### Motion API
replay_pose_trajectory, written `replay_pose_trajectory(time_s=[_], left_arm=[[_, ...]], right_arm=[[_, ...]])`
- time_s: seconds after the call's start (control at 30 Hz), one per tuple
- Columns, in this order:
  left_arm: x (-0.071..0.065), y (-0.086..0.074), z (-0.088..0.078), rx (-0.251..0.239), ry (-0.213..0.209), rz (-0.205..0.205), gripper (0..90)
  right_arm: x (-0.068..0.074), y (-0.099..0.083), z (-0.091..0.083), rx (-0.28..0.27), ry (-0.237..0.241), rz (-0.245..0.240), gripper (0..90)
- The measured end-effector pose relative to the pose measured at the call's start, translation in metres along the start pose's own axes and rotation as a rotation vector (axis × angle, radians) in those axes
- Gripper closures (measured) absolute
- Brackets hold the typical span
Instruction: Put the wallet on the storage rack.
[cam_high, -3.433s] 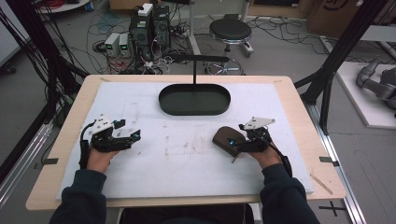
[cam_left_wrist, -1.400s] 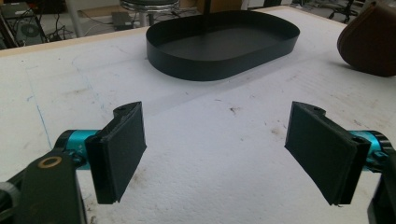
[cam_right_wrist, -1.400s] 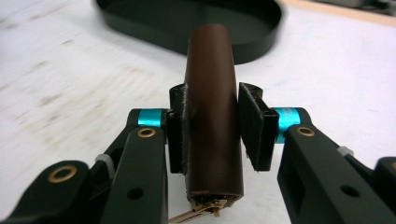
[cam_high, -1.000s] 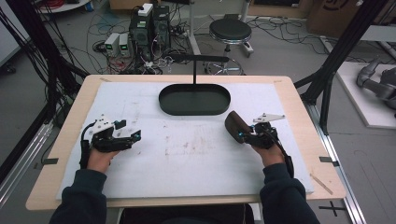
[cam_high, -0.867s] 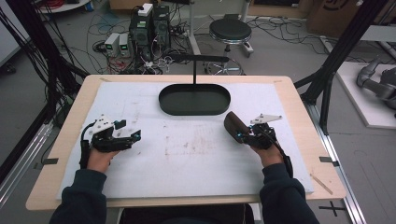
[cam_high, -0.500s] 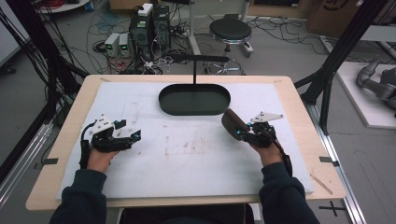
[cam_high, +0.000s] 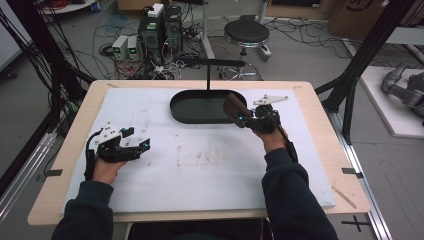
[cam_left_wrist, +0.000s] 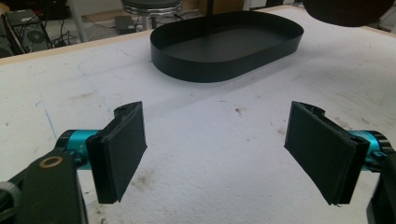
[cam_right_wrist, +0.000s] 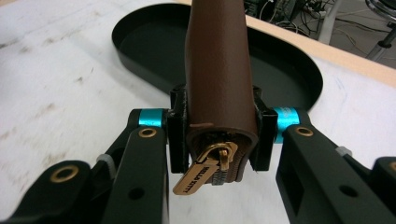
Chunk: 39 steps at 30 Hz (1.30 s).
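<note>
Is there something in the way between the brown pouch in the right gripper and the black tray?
Nothing visible. The right gripper holds the pouch at the tray's right end, and the tray floor looks bare. The tray's thin post stands at the far rim, off to the side.

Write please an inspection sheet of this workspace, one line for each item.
Surface: white stained mat on a wooden table.
Job's things: brown leather zip pouch with a gold pull, held above the rim of the black oval metal tray.
Clutter: nothing seen.
Grippers: left gripper open, low over the mat; right gripper shut on the pouch.
Cables: one trails along each forearm.
Surroundings: round black stool, electronics boxes, floor cables.
</note>
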<state>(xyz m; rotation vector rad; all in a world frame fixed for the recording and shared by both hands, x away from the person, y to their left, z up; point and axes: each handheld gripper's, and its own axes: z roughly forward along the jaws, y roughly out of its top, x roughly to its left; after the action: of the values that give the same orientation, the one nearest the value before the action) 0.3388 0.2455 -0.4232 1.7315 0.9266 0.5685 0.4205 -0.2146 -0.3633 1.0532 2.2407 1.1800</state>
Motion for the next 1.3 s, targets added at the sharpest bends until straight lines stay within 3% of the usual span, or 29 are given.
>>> replay_pose_trajectory(time_s=[0.1, 0.3, 0.43, 0.53, 0.6, 0.67, 0.73, 0.83, 0.9, 0.97, 1.13, 1.3], left_arm=[[0.000, 0.000, 0.000, -0.002, 0.000, -0.002, 20.2], [0.002, 0.000, 0.000, -0.003, 0.001, -0.003, 20.2], [0.003, -0.001, 0.000, -0.003, 0.004, -0.003, 20.2], [0.003, -0.001, 0.000, 0.000, 0.005, -0.002, 20.2], [0.003, -0.001, 0.000, 0.002, 0.003, -0.002, 20.2], [0.003, -0.001, -0.001, 0.002, 0.005, -0.001, 20.2], [0.003, -0.001, -0.001, 0.001, 0.004, -0.004, 20.2], [0.003, -0.001, -0.002, 0.003, 0.003, -0.002, 20.2], [0.003, -0.001, -0.002, 0.002, 0.004, -0.002, 20.2], [0.003, -0.001, -0.002, 0.001, 0.006, -0.001, 20.2], [0.003, -0.001, -0.002, 0.003, 0.005, -0.002, 20.2], [0.002, -0.001, -0.001, 0.005, 0.005, 0.001, 20.2]], right_arm=[[-0.003, 0.010, 0.013, 0.000, 0.000, 0.024, 67.0], [-0.006, 0.026, 0.052, 0.032, -0.056, 0.038, 66.9], [-0.007, 0.031, 0.075, 0.033, -0.064, 0.057, 66.9], [-0.004, 0.034, 0.090, 0.051, -0.044, 0.063, 66.8], [-0.001, 0.035, 0.101, 0.067, -0.005, 0.099, 66.6], [0.001, 0.034, 0.107, 0.047, 0.014, 0.129, 66.2], [0.001, 0.033, 0.110, 0.037, 0.009, 0.156, 65.1], [-0.004, 0.028, 0.113, 0.069, -0.015, 0.185, 63.6], [-0.010, 0.026, 0.112, 0.069, -0.041, 0.221, 53.5], [-0.015, 0.026, 0.108, 0.051, -0.058, 0.239, 50.6], [-0.022, 0.029, 0.095, 0.066, -0.143, 0.175, 44.5], [-0.027, 0.032, 0.076, 0.079, -0.178, 0.103, 43.2]])
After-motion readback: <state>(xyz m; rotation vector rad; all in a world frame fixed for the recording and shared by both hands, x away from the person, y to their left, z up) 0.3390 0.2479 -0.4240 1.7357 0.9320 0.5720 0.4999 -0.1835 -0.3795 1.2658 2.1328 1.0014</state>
